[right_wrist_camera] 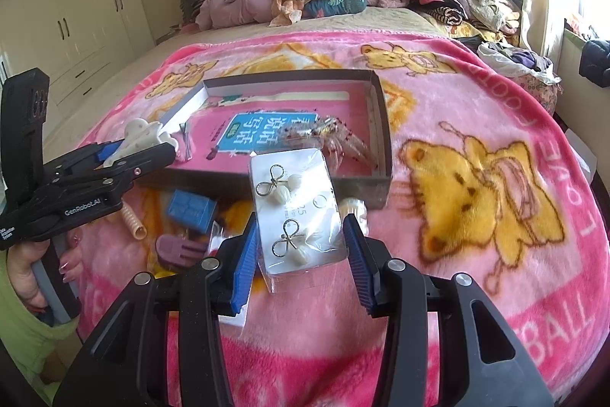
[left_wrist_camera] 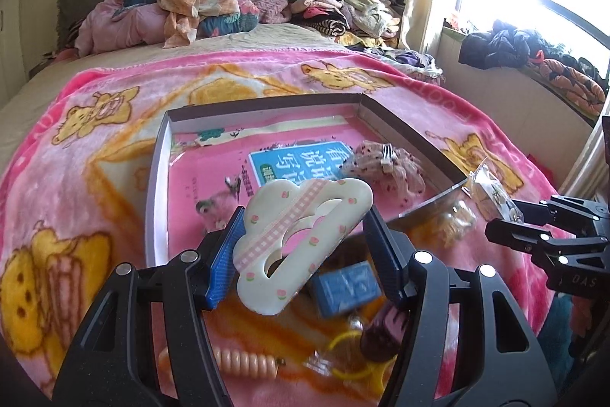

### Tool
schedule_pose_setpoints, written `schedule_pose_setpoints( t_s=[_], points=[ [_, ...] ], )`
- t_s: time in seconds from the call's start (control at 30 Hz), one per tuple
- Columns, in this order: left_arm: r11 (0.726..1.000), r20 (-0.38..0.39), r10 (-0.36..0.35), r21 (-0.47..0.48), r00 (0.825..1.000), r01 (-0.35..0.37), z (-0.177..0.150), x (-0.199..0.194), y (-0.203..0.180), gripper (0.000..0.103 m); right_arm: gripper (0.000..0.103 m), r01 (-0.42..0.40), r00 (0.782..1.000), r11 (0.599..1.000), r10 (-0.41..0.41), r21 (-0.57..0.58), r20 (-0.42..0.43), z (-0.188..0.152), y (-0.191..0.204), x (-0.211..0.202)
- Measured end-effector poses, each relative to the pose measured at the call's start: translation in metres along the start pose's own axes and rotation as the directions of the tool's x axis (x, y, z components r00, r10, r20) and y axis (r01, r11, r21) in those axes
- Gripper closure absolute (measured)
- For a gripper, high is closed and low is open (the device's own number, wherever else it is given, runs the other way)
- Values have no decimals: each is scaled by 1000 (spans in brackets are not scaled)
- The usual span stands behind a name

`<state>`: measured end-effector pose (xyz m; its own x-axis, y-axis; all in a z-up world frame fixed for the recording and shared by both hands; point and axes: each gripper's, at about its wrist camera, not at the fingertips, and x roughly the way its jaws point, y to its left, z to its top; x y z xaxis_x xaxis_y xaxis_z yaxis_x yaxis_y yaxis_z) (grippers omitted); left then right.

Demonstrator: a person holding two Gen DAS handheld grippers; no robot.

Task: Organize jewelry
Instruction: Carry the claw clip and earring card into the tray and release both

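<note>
My left gripper point(left_wrist_camera: 301, 246) is pinching a cream cloud-shaped hair clip point(left_wrist_camera: 301, 239) with a pink checked stripe, both blue pads pressed against its sides, and the clip hangs tilted between them, clear of the blanket. Just beyond its fingertips I see the shallow open box point(left_wrist_camera: 411, 136), with a pink book point(left_wrist_camera: 289, 163) lying flat inside and a frilly translucent hair piece point(left_wrist_camera: 385, 163) on top of the book toward the far right corner. Directly below the clip, on the pink bear-print blanket point(left_wrist_camera: 76, 155), sit a small blue box point(left_wrist_camera: 347, 287), a peach spiral hair tie point(left_wrist_camera: 244, 357), a yellow ring point(left_wrist_camera: 350, 353) and a dark purple clip point(left_wrist_camera: 385, 330). My right gripper point(right_wrist_camera: 301, 250) is clamped on a clear packet of earrings point(right_wrist_camera: 297, 212) on a white card, two bow-shaped pairs showing, the packet standing up between the pads and reaching forward toward the near wall of the box. From that side I see the left gripper off to the left, with a hand point(right_wrist_camera: 30, 273) in a pale green sleeve on its handle.
</note>
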<state>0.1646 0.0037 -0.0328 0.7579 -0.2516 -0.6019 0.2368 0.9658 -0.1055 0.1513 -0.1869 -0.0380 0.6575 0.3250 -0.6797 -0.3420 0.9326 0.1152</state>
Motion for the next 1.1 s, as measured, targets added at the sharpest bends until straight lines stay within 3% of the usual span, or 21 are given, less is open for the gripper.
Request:
schedule_pose_setpoints(
  t_s=[0.6,1.1],
  points=[
    [1000,-78,-22,-18,997,21,27,57,1,50,61,26,1000,998,-25,64,-3,53,-30,30],
    [1000,-164,-12,-15,986,10,31,92,2,50,61,62,993,998,-59,26,-101,77,-42,84]
  ],
)
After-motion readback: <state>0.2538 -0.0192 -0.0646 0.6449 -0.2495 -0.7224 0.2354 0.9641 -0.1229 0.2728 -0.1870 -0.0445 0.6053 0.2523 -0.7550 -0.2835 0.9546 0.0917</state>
